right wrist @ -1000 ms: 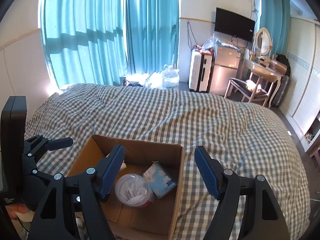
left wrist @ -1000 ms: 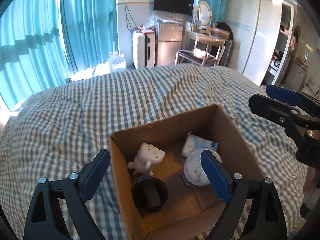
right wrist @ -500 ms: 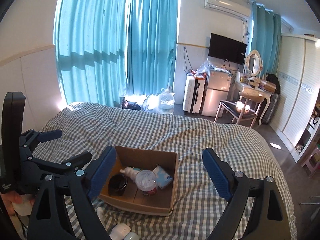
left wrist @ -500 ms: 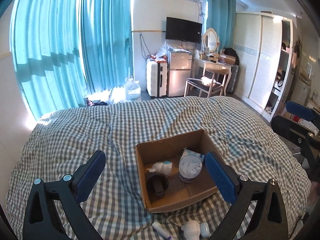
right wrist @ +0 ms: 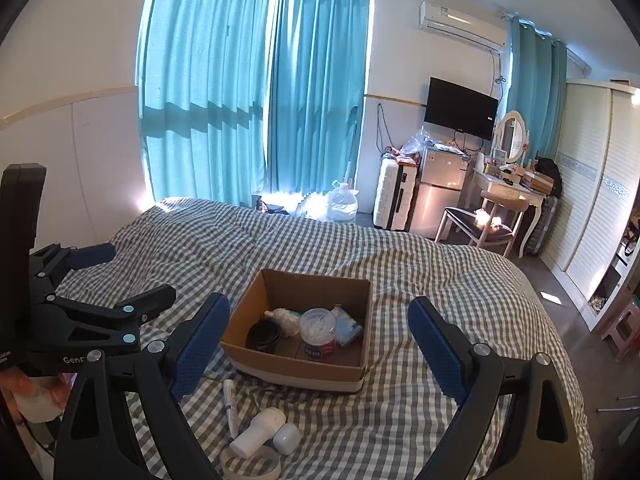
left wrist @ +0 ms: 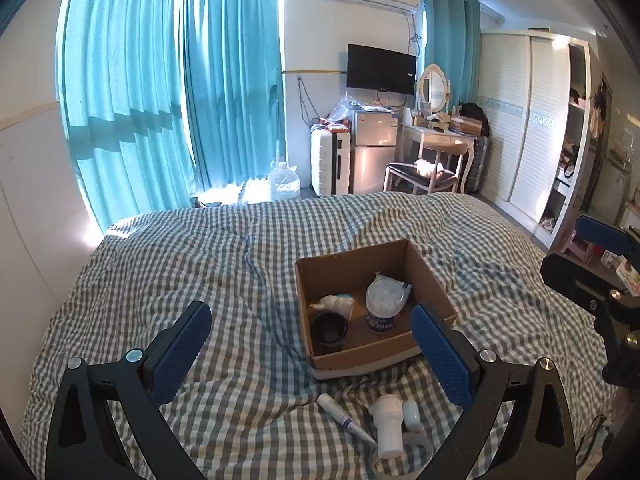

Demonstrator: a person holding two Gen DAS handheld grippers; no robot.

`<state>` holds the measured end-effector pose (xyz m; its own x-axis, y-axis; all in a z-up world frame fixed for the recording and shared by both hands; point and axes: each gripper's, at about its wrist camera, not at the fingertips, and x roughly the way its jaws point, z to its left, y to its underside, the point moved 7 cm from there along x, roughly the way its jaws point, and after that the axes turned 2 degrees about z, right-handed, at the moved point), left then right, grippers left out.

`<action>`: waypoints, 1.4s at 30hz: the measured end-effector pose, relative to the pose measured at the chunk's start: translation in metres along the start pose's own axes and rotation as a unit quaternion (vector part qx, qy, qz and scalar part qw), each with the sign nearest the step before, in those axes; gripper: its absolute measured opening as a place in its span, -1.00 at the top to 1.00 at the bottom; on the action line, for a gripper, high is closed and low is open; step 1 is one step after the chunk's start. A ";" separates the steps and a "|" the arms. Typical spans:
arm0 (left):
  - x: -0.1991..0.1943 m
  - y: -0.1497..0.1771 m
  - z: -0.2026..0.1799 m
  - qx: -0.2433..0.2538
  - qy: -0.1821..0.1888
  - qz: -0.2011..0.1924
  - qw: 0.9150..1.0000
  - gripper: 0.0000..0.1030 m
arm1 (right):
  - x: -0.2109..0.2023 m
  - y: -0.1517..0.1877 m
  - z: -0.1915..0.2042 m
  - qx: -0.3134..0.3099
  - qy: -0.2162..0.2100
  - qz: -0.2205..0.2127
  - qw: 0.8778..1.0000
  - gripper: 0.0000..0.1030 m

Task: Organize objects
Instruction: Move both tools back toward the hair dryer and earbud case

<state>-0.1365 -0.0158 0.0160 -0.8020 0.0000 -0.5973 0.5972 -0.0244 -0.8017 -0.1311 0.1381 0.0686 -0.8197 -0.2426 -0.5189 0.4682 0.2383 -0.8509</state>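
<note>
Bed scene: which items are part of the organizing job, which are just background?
Job:
cardboard box
black cup
white figurine
cotton swab tub
tissue pack
small tube
white handheld device

Background:
suitcase
mini fridge
TV
chair

A big bed (left wrist: 168, 264) with a checked cover holds a brown box (left wrist: 372, 344). Just in front of the box lie a small white tube (left wrist: 346, 418), a white bottle (left wrist: 388, 426), a little white cap (left wrist: 412, 410) and a roll of tape (right wrist: 250, 465).
</note>
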 end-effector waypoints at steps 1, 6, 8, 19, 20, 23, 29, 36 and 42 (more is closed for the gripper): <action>-0.001 0.004 0.001 -0.001 -0.005 -0.001 1.000 -0.99 | 0.000 0.002 0.001 0.001 0.000 0.001 1.000 -0.77; 0.001 0.024 0.002 -0.001 -0.025 0.001 1.000 -0.99 | 0.002 0.023 0.004 0.000 -0.002 0.009 1.000 -0.77; 0.007 0.035 0.002 -0.002 -0.028 0.007 1.000 -0.99 | 0.010 0.034 0.006 0.004 -0.007 0.020 1.000 -0.77; 0.060 0.120 0.000 0.005 -0.038 0.088 0.995 -1.00 | 0.065 0.119 0.014 0.019 -0.007 0.092 0.996 -0.77; 0.066 0.130 0.000 0.004 -0.038 0.100 0.994 -1.00 | 0.072 0.129 0.015 0.019 -0.007 0.103 0.994 -0.77; 0.080 0.153 0.000 0.008 -0.044 0.122 0.992 -1.00 | 0.089 0.157 0.019 0.012 -0.008 0.129 0.992 -0.77; 0.095 0.183 0.002 0.002 -0.051 0.156 0.986 -1.00 | 0.125 0.202 0.021 0.019 -0.004 0.183 0.983 -0.77; 0.098 0.189 -0.002 0.002 -0.041 0.159 0.986 -1.00 | 0.150 0.227 0.019 0.014 0.007 0.236 0.972 -0.60; 0.105 0.187 0.006 -0.015 -0.033 0.169 0.985 -1.00 | 0.176 0.237 0.031 -0.015 0.005 0.274 0.961 -0.37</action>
<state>-0.1091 -0.0261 -0.1971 -0.5559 -0.0691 -0.8283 0.8296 0.0171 -0.5582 -0.1541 0.1228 -0.2265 -0.4554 -0.0628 -0.8881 0.8212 0.3555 -0.4463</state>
